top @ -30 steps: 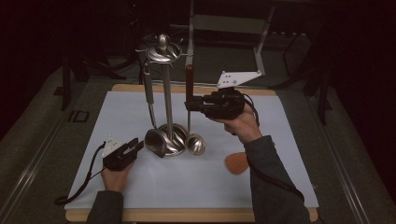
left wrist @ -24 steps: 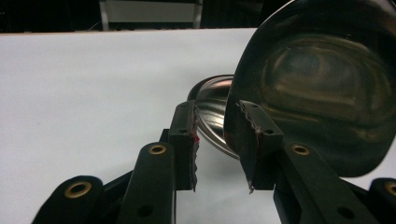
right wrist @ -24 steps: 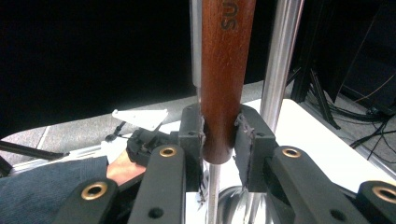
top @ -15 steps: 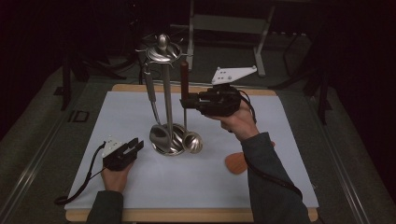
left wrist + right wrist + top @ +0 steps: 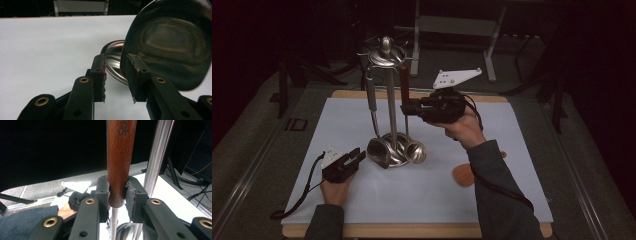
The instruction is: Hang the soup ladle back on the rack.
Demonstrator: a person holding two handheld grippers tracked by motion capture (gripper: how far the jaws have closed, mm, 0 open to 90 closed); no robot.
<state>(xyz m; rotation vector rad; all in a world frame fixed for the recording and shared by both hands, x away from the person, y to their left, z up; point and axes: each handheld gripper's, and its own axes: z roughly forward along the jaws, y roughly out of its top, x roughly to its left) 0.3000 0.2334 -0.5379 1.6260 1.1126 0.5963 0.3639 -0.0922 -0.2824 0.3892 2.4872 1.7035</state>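
Evidently the ladle [image 5: 406,111] is the thing in hand: its wooden handle [image 5: 120,157] stands upright beside the rack [image 5: 388,56], and the right gripper [image 5: 408,109] is clamped on the handle's lower end, both pads pressed against the wood. Gripping it there, level and side-on, keeps the ladle vertical, which I take to suit hooking it onto or off the rack's top ring. Its steel bowl [image 5: 416,151] hangs just above the rack's round base [image 5: 396,156].

By contrast, the left gripper [image 5: 356,158] rests low on the white mat [image 5: 327,120], jaws apart and holding nothing, aimed at the base; it looks ready to steady the rack. A 2nd utensil, a spatula [image 5: 373,107], hangs on the rack's left side.

Whether the ladle's top end is hooked on the ring cannot be made out. An orange item [image 5: 462,175] lies partly behind the right sleeve, so its kind is unclear.
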